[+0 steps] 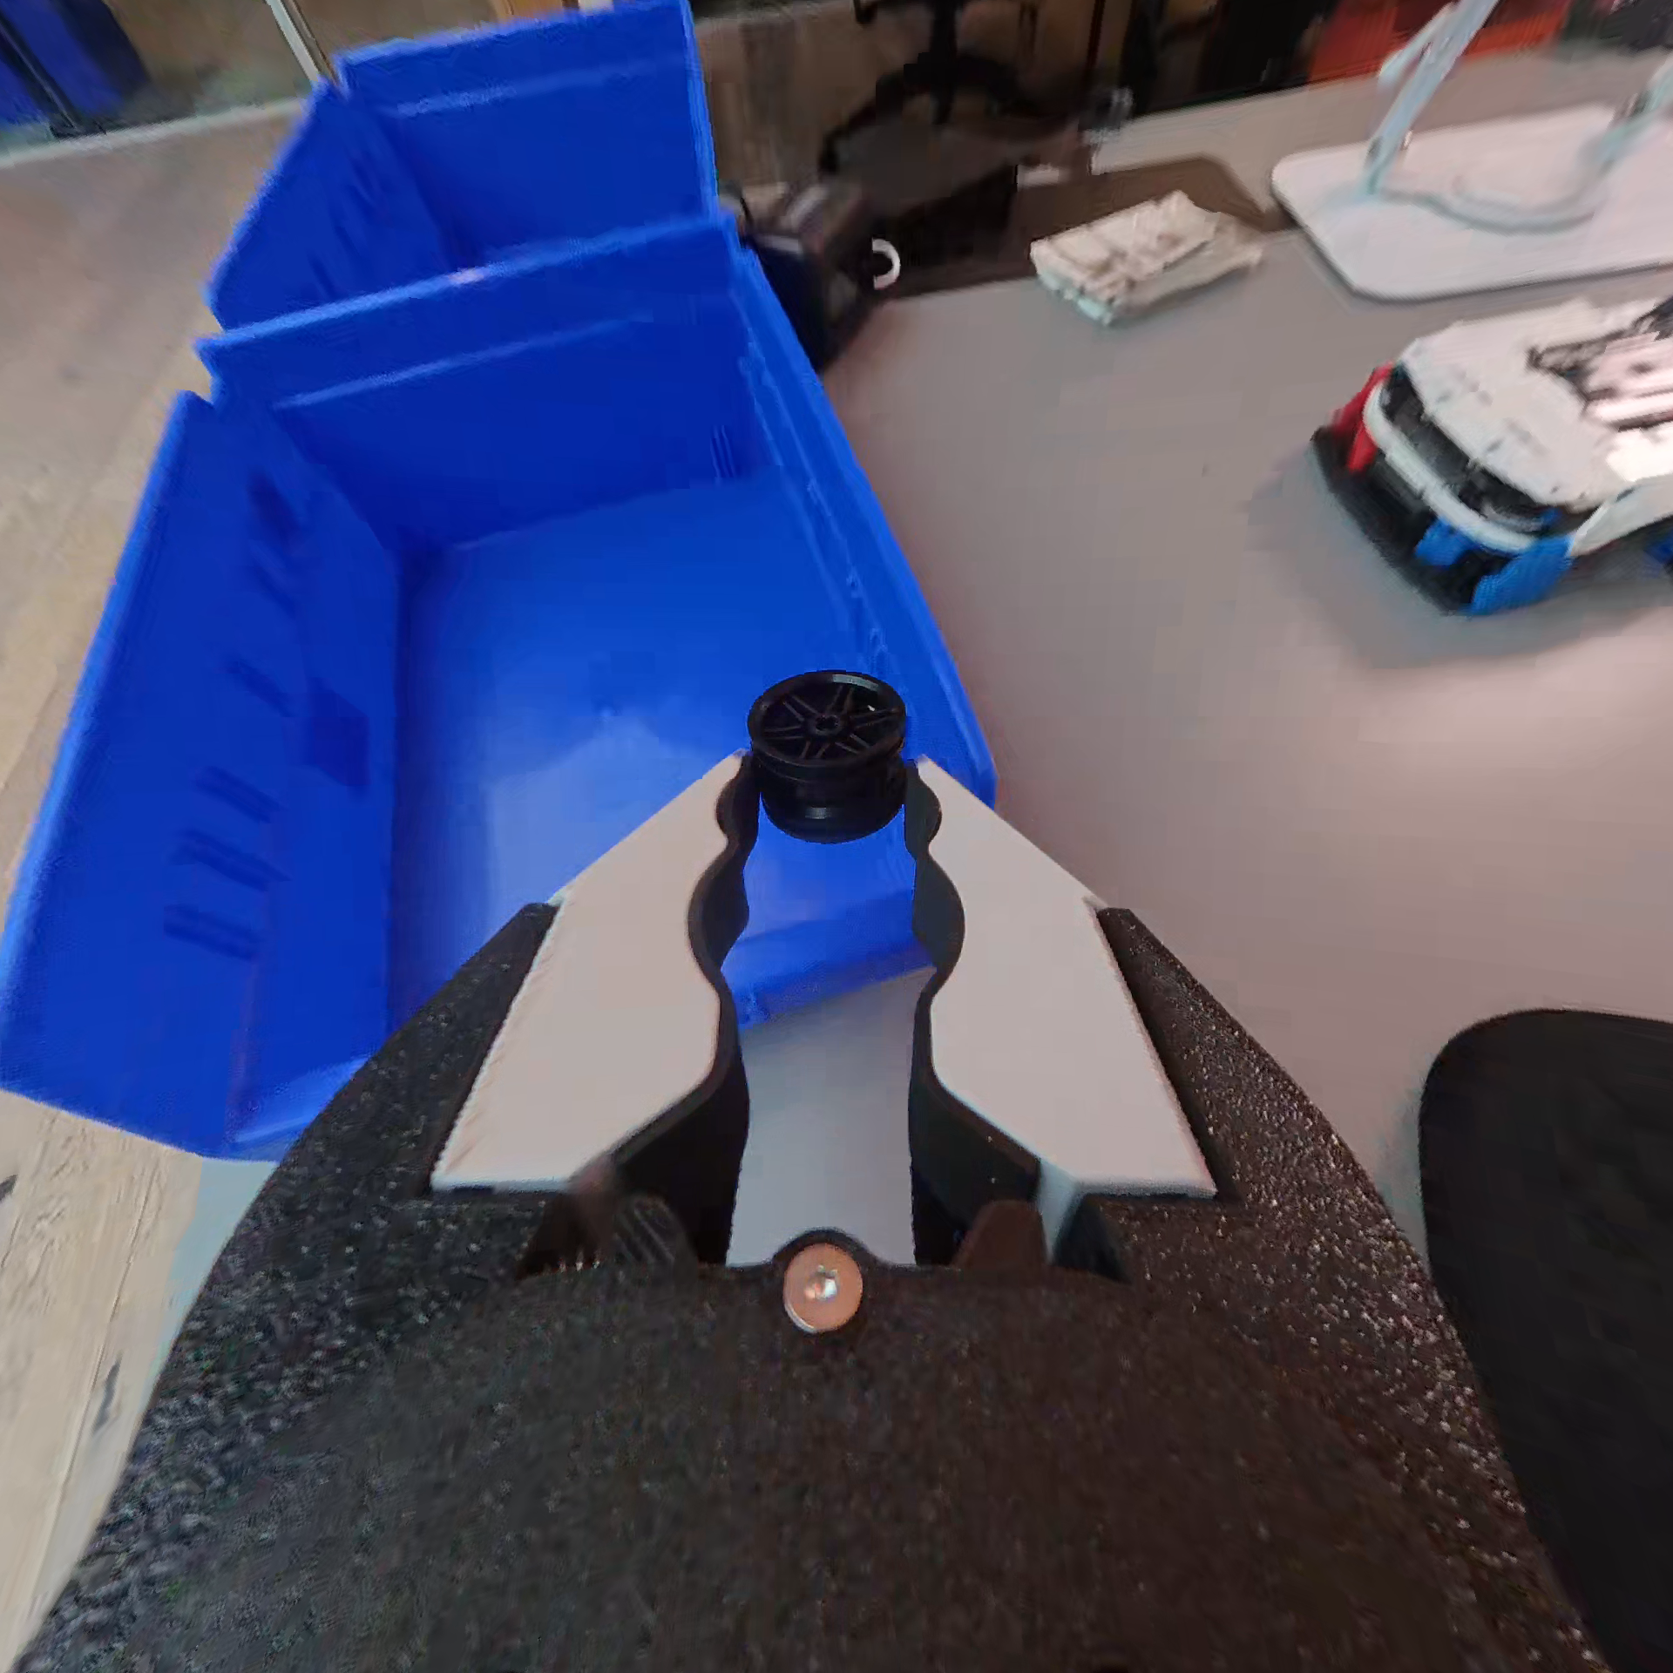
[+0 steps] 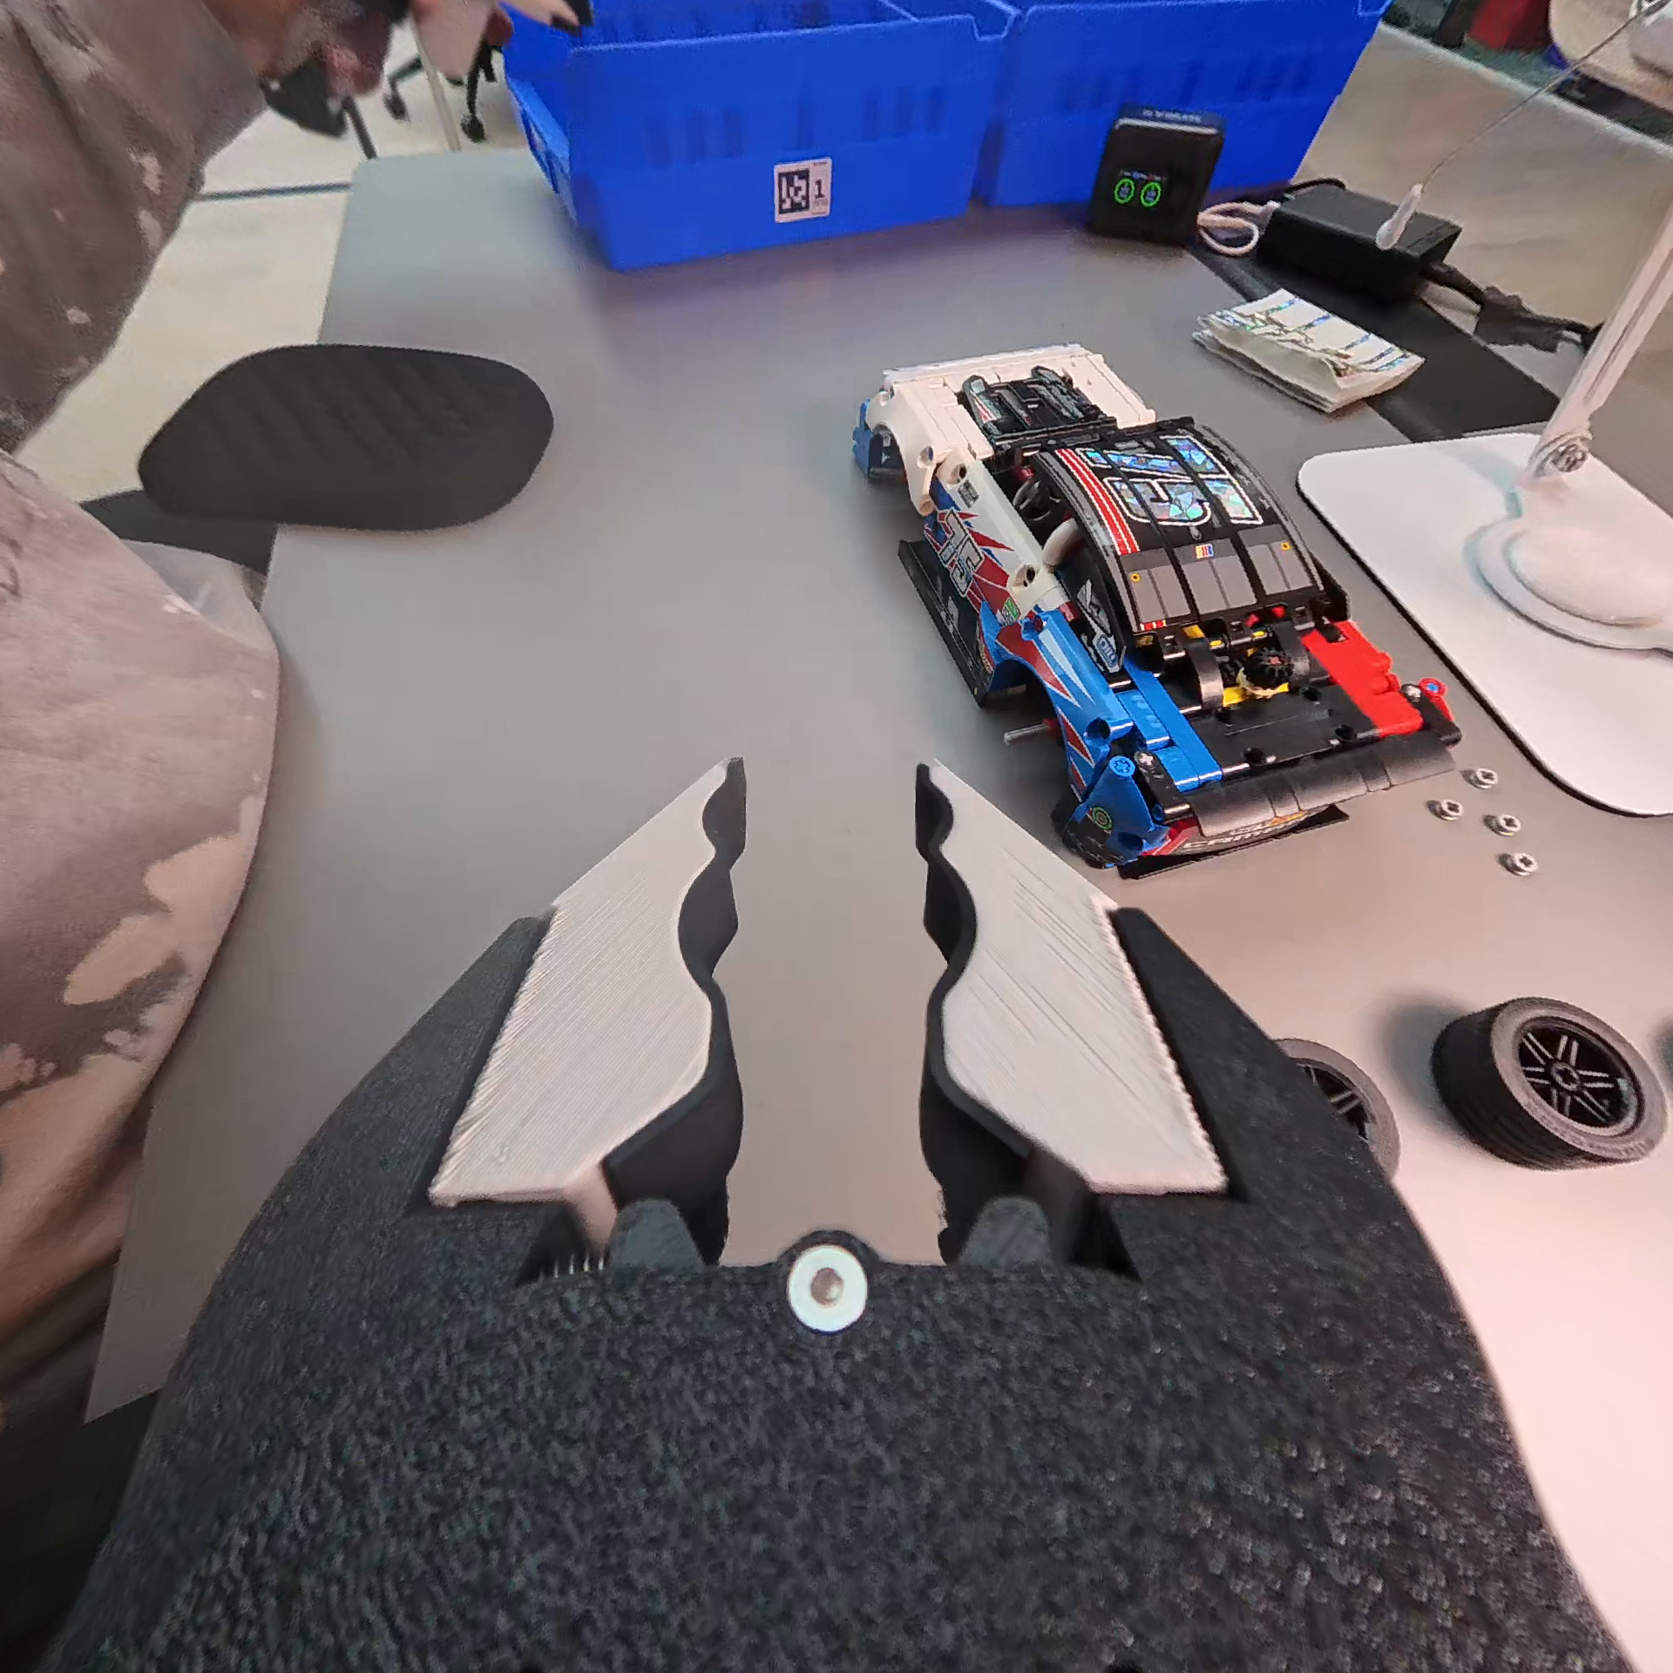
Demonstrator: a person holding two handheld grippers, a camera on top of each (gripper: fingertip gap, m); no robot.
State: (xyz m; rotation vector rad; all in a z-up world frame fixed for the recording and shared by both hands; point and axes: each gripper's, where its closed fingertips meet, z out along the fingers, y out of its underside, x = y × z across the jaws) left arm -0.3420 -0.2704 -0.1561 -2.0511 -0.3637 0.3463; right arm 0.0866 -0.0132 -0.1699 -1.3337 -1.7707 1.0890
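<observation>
Black and spoked, a small wheel rim [image 1: 826, 756] sits pinched between the tips of the left gripper [image 1: 826, 788], which hangs tilted above the front edge of the near blue bin [image 1: 299, 815]; a second bin [image 1: 507, 172] stands behind. On the right, the gripper [image 2: 830, 788] hovers over the grey surface [image 2: 543, 706] with its jaws apart, holding nothing. Two tyred wheels [image 2: 1553, 1082] lie beside it. Farther off rests the wheelless brick car [image 2: 1141, 588], four small washers [image 2: 1485, 819] by its tail.
</observation>
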